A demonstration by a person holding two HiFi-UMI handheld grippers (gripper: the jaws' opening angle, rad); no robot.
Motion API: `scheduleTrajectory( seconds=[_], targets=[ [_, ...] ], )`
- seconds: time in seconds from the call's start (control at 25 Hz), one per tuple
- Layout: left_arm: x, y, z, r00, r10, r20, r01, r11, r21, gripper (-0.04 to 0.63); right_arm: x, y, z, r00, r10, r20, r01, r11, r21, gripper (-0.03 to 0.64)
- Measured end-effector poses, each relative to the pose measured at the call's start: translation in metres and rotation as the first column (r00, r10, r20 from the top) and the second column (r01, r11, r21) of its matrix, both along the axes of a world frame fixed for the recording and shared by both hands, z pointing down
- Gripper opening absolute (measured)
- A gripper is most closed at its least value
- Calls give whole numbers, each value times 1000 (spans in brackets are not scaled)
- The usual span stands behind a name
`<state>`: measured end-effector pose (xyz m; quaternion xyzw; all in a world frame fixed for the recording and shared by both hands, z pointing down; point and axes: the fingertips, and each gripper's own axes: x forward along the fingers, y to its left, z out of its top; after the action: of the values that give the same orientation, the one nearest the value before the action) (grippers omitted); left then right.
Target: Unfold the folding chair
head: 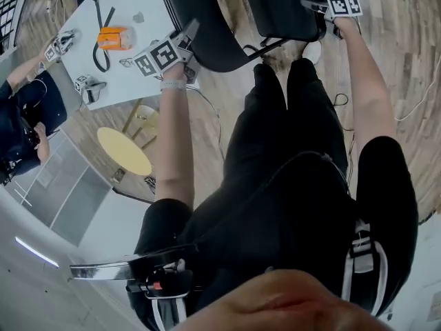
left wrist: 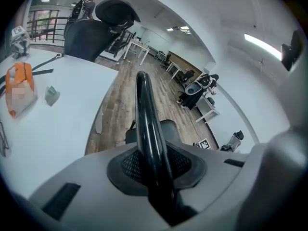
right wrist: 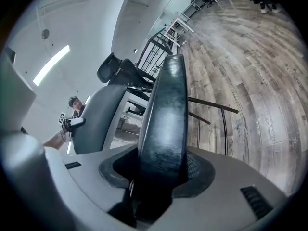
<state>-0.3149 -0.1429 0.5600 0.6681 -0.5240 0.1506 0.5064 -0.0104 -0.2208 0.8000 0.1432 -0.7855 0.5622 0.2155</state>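
Observation:
The black folding chair stands just in front of my legs at the top of the head view, its curved backrest [head: 207,29] to the left and its padded seat [head: 282,5] to the right. My left gripper [head: 187,34] is shut on the backrest's rim, which runs as a glossy black edge [left wrist: 144,124] straight out between the jaws. My right gripper [head: 315,5] is shut on the seat's front edge, a thick dark pad [right wrist: 166,114] that fills the jaws. The right gripper view also shows the backrest [right wrist: 96,119] at left and the thin black frame tubes [right wrist: 216,109] over the floor.
A white table [head: 134,61] at the upper left carries an orange object [head: 114,38], a black cable and other grippers. A yellow round stool [head: 124,150] stands left of my legs. Another person [head: 21,116] sits at the far left. Office chairs [left wrist: 86,37] stand beyond the table.

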Motion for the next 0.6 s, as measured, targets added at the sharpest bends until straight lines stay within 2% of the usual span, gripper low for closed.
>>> scheduleTrajectory(
  seconds=[0.36, 0.52, 0.6],
  targets=[
    [19, -6, 21, 999, 12, -36, -12, 1000, 22, 80, 62, -16, 47, 993, 25, 117, -20, 999, -39, 189],
    [35, -9, 30, 998, 14, -55, -12, 999, 32, 81, 98, -23, 78, 995, 52, 84, -46, 996, -79, 193],
    [38, -10, 36, 998, 13, -58, -11, 999, 35, 80, 109, -25, 90, 993, 67, 97, -58, 994, -92, 198]
  ],
)
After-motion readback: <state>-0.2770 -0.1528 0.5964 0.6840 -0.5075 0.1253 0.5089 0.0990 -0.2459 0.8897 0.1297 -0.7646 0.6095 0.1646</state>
